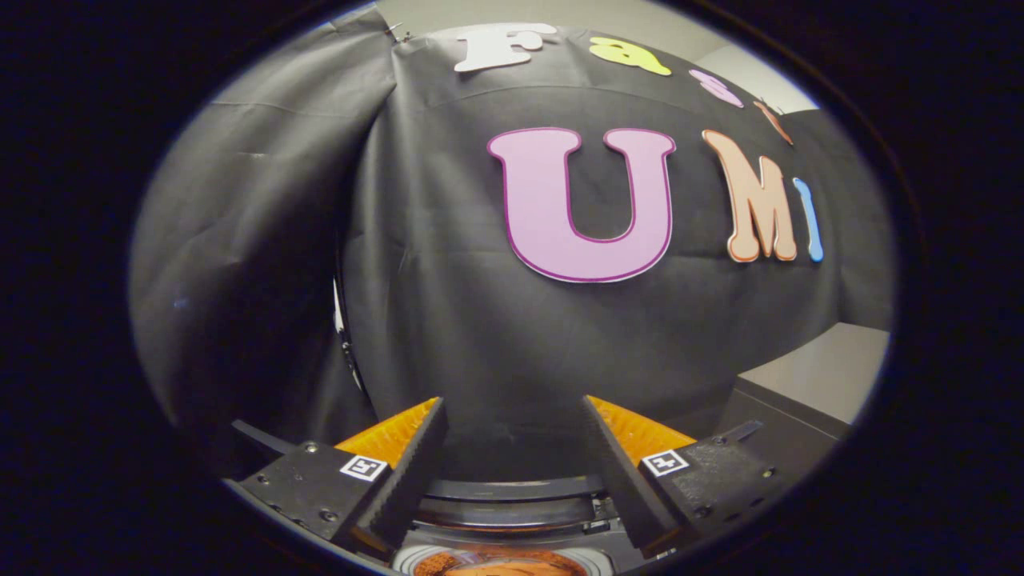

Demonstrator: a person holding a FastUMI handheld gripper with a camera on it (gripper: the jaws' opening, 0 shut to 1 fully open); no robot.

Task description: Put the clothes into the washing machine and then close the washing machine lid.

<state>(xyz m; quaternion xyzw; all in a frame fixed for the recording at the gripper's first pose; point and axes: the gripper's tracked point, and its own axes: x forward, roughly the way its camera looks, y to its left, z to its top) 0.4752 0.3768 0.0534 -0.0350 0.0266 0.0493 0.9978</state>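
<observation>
Orange cloth (500, 565) seems already inside the washing machine (512, 500) below the gripper (512, 412), whose fingers are spread and empty, so closing the lid is probably next.

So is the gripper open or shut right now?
Open. The gripper has its fingers spread wide apart with nothing between them, facing the black cloth wall.

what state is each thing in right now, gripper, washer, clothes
gripper: open, fingers spread apart, nothing between them, aimed at the booth's black cloth wall
washing machine: just below the fingers; its round opening shows at the bottom, lid looks open
clothes: an orange-brown piece seems to lie inside the opening, partly seen
grey cabinet: beside the wall, beyond the right finger, top bare
</observation>
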